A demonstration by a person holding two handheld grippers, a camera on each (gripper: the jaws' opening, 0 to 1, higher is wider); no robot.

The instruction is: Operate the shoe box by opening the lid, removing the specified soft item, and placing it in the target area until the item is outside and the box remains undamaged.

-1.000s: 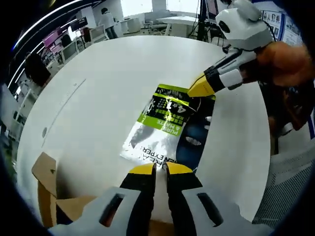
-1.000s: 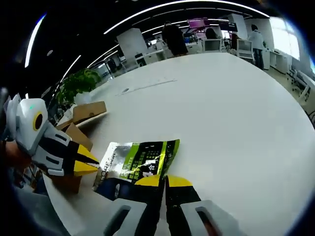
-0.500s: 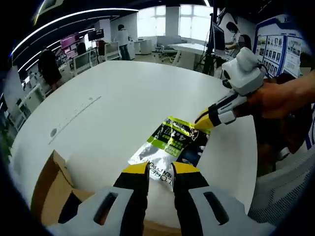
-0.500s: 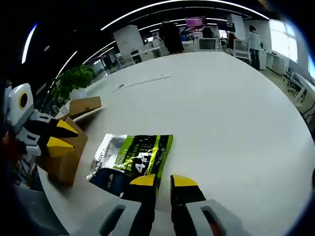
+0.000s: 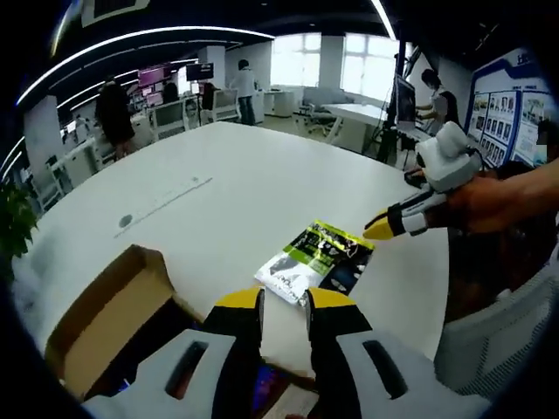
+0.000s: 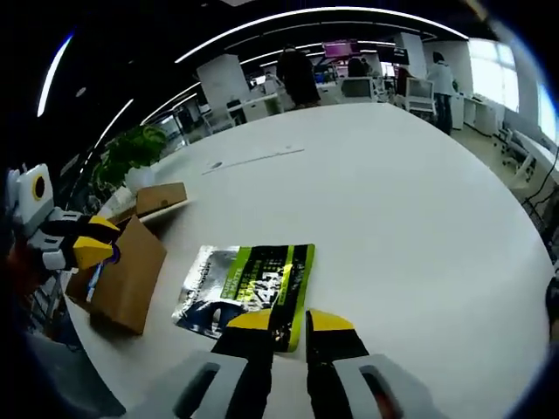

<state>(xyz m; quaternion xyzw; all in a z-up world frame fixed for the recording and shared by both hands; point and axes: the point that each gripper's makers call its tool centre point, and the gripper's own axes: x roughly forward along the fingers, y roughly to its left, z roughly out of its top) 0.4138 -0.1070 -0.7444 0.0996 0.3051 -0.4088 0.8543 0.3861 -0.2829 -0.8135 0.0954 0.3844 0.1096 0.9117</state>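
Shoe box (image 6: 127, 275) open at table (image 6: 419, 201) edge, nine o'clock of green pouch (image 6: 249, 286). Pouch flat on table, outside box. Left gripper (image 5: 284, 301), right gripper (image 6: 286, 321): fingers slightly apart, grasping nothing, job looks done.

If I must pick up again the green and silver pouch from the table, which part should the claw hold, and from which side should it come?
The pouch lies flat on the white table, so it offers only thin edges. Probably best is the short edge nearest the right claw, which is open just in front of it. Come in low, almost parallel to the table, so one jaw slides under the edge and the other closes on top.
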